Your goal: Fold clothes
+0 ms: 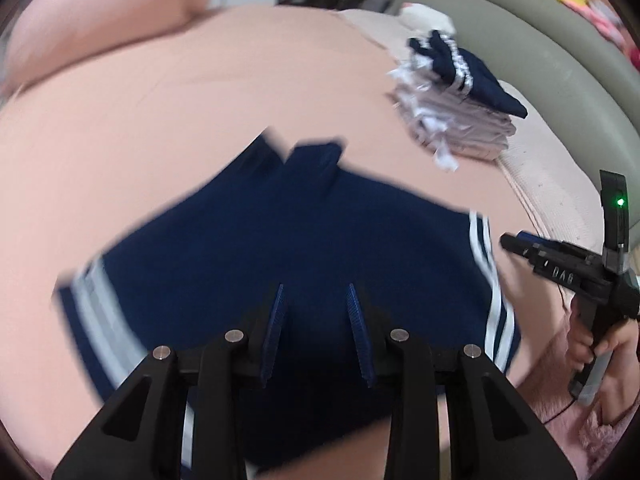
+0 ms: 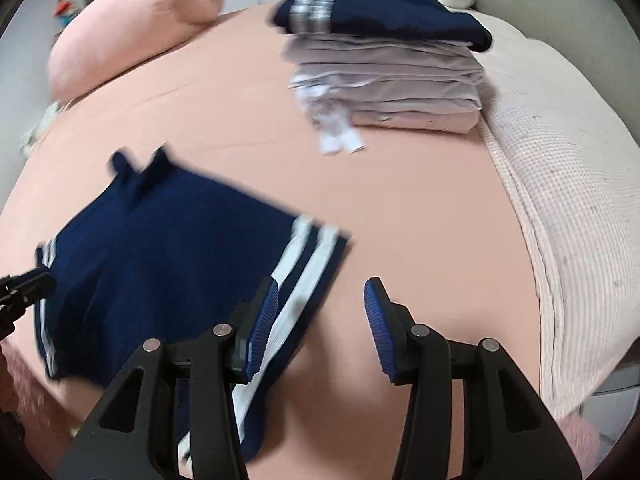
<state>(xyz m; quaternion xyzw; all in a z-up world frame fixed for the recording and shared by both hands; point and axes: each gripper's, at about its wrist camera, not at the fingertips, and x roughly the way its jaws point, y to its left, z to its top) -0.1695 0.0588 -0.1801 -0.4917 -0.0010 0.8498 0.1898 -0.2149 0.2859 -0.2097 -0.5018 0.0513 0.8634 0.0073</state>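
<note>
— What does my left wrist camera show?

— My left gripper (image 1: 316, 332) hangs over the navy blue shorts with white side stripes (image 1: 280, 248), its blue ribbed pads spread apart with nothing between them. The shorts lie flat on the salmon-pink bed sheet (image 1: 180, 120), blurred. Beyond them, to the right, sits a stack of folded pale grey garments (image 1: 452, 124) topped by a folded navy piece (image 1: 468, 76). My right gripper (image 1: 520, 246) shows at the right edge; I cannot tell from here how its jaws stand.

— And the right wrist camera?

— My right gripper (image 2: 320, 320) is parted wide and empty; its left pad is over the striped edge of the shorts (image 2: 172, 248), its right pad over bare sheet (image 2: 420, 208). The stack (image 2: 400, 88) lies well beyond, beside a cream waffle-textured blanket (image 2: 560, 200). A pink pillow (image 2: 132, 28) lies far left.
</note>
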